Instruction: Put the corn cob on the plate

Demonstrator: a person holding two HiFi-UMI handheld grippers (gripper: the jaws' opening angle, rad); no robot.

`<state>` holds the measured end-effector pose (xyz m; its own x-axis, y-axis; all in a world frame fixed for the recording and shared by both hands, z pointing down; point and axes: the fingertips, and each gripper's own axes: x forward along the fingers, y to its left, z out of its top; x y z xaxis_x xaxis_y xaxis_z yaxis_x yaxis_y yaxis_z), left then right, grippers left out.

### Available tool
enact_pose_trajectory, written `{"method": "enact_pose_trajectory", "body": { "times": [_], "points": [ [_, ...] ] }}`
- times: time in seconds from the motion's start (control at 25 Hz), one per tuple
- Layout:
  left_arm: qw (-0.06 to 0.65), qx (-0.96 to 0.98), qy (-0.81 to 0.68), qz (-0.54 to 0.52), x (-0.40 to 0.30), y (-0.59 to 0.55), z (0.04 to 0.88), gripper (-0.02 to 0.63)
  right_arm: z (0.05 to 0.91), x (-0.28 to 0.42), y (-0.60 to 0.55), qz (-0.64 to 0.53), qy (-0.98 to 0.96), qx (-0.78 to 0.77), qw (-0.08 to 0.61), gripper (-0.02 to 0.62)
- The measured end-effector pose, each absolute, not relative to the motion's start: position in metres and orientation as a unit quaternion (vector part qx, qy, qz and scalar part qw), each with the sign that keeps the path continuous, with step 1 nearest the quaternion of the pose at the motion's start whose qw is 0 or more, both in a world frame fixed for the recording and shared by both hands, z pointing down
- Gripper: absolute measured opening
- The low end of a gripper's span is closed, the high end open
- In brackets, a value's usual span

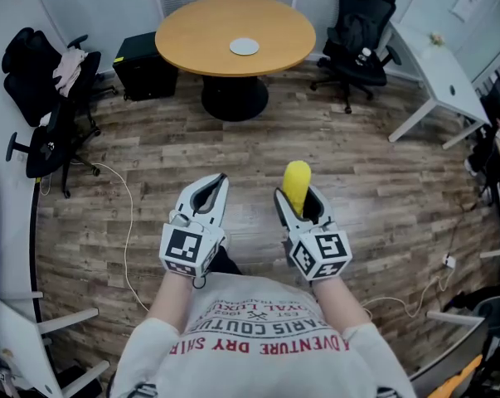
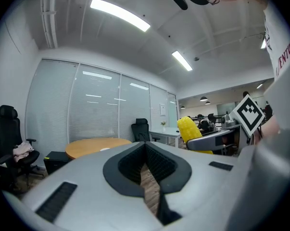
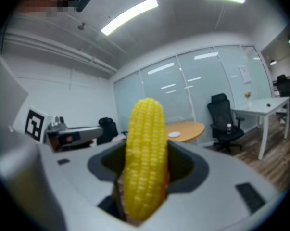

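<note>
The yellow corn cob [image 1: 296, 186] stands upright in my right gripper [image 1: 299, 199], which is shut on its lower half; in the right gripper view the corn cob [image 3: 145, 158] fills the middle between the dark pads. My left gripper [image 1: 219, 182] is held beside it, shut with nothing in it, its jaws meeting at the tip [image 2: 145, 146]. The small white plate [image 1: 244, 46] lies on a round wooden table [image 1: 200, 31] well ahead of both grippers, across the wood floor. The plate [image 3: 174, 134] also shows far off behind the cob. The left gripper view catches the corn cob [image 2: 189, 128] at right.
Black office chairs stand at the left [image 1: 46, 98] and behind the table at right [image 1: 359, 31]. A white desk [image 1: 436, 73] is at the far right, a black box [image 1: 142, 65] sits beside the table's pedestal, and a cable [image 1: 127, 214] trails on the floor.
</note>
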<state>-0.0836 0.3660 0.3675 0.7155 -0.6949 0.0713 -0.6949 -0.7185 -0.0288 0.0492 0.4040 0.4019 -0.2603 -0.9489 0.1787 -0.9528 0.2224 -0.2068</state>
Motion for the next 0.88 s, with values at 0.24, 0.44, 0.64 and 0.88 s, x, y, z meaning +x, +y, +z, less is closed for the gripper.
{"method": "enact_pose_trajectory", "body": {
  "times": [0.24,0.44,0.64,0.88],
  "points": [
    [-0.008,0.933,-0.358,0.042,-0.101,0.298,0.365,0.032,0.400,0.036,0.336,0.136,-0.770,0.623,0.012,0.267],
    [-0.009,0.936,-0.349,0.038,-0.122,0.232,0.362,0.032,0.399,0.015,0.278,0.137,-0.762,0.632,0.009,0.267],
    [-0.016,0.940,-0.339,0.035,-0.141,0.180,0.357,0.032,0.398,-0.003,0.229,0.137,-0.756,0.640,0.007,0.267],
    [0.004,0.937,-0.349,0.034,-0.161,0.135,0.362,0.032,0.399,-0.021,0.185,0.146,-0.759,0.635,0.015,0.267]
  ]
}}
